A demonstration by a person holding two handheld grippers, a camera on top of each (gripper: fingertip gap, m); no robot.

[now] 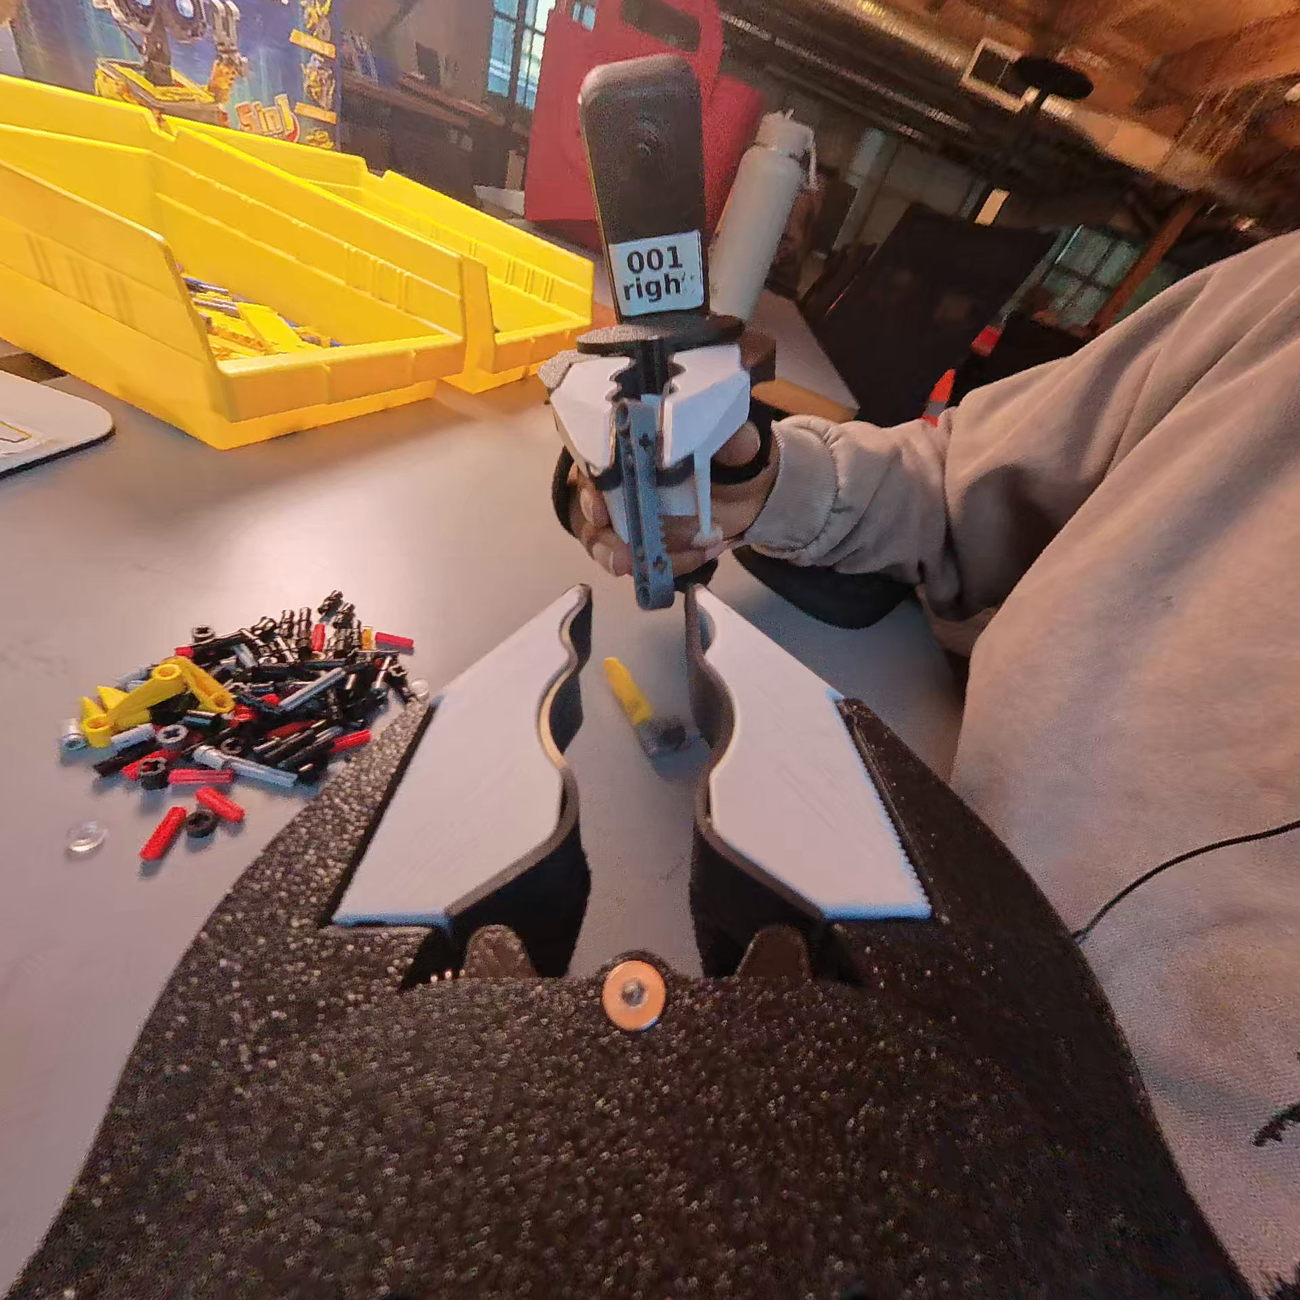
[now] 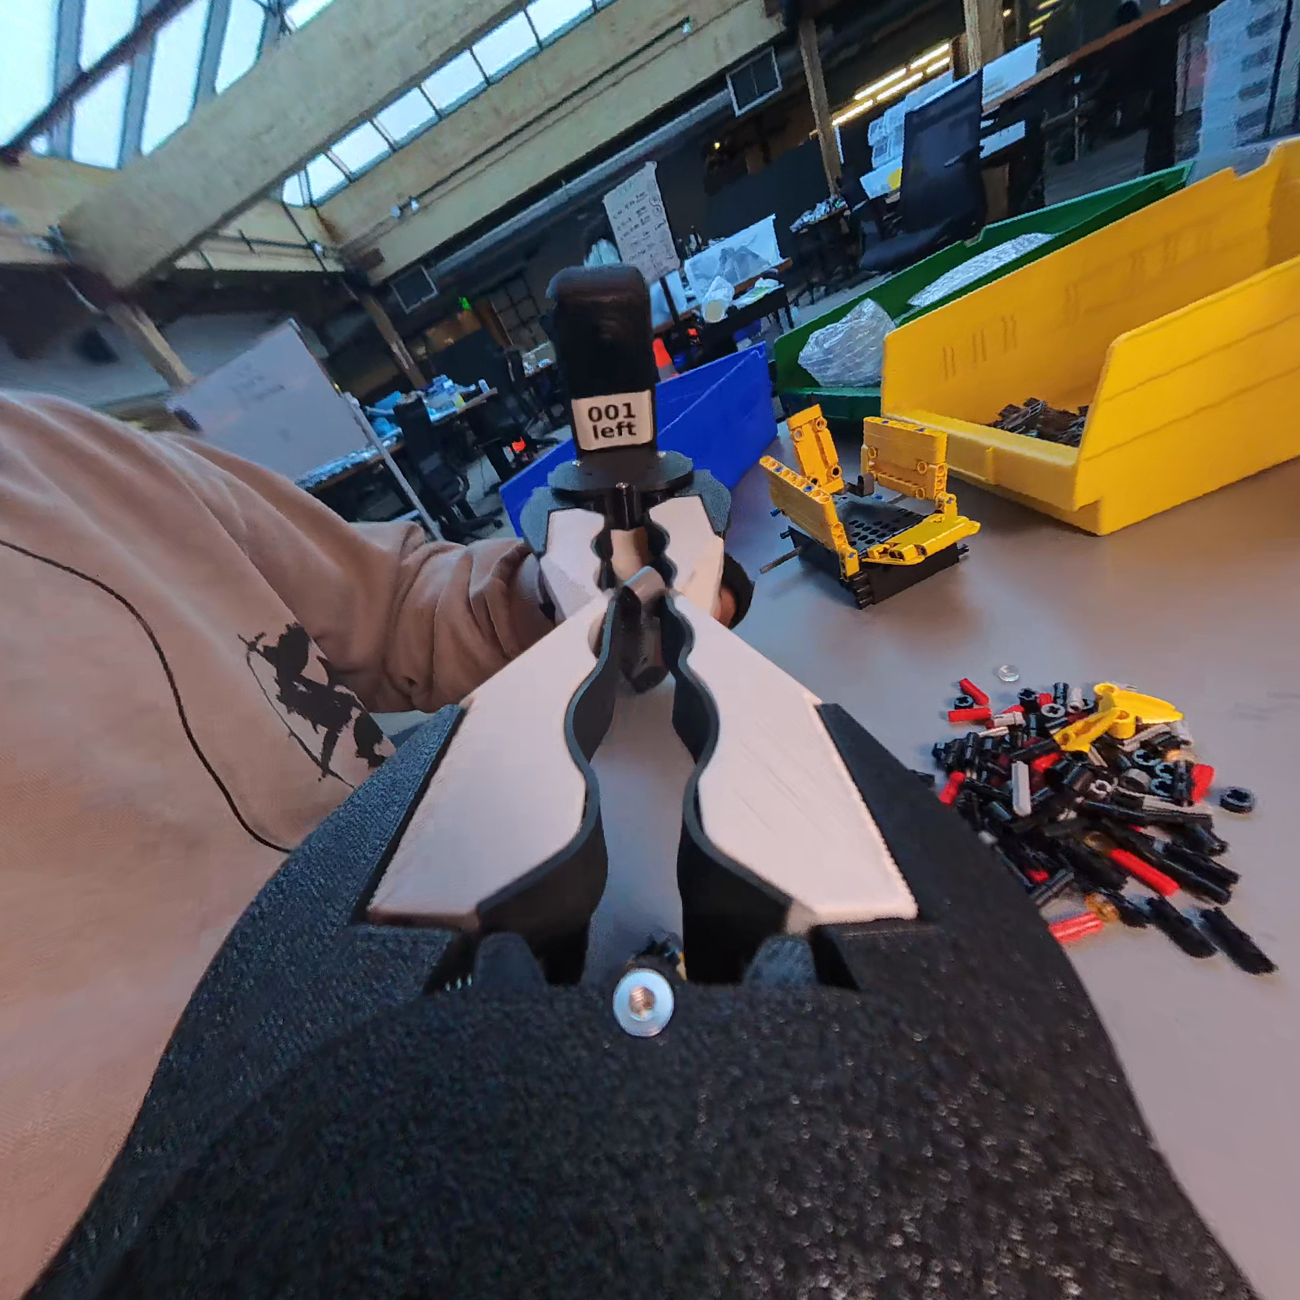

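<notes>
My right gripper (image 2: pixel 639 612) is shut on a long grey holed beam (image 1: pixel 644 506), which shows tilted and pointing down in the left wrist view. My left gripper (image 1: pixel 636 612) is open. The beam's lower end hangs between its fingertips (image 1: pixel 573 619) without being clamped. The two grippers face each other tip to tip: the right gripper (image 1: pixel 661 534) shows ahead in a hand, and the left gripper (image 2: pixel 633 563) shows in the right wrist view. A small yellow piece (image 1: pixel 627 691) joined to a grey-black bit lies on the grey table (image 1: pixel 422 534) between the left fingers.
A pile of small black, red, grey and yellow parts (image 1: pixel 246 703) lies to the left, also in the right wrist view (image 2: pixel 1083 781). Yellow bins (image 1: pixel 281 316) stand behind. A half-built yellow-black model (image 2: pixel 872 520), blue bin (image 2: pixel 703 415) and green bin (image 2: pixel 985 246) stand farther off. The person's sleeve (image 1: pixel 985 492) reaches in from the right. My two grippers' fingertips are within a few centimetres of each other. From the left gripper's tips to the small yellow piece (image 1: pixel 627 691) is close to 11 cm.
</notes>
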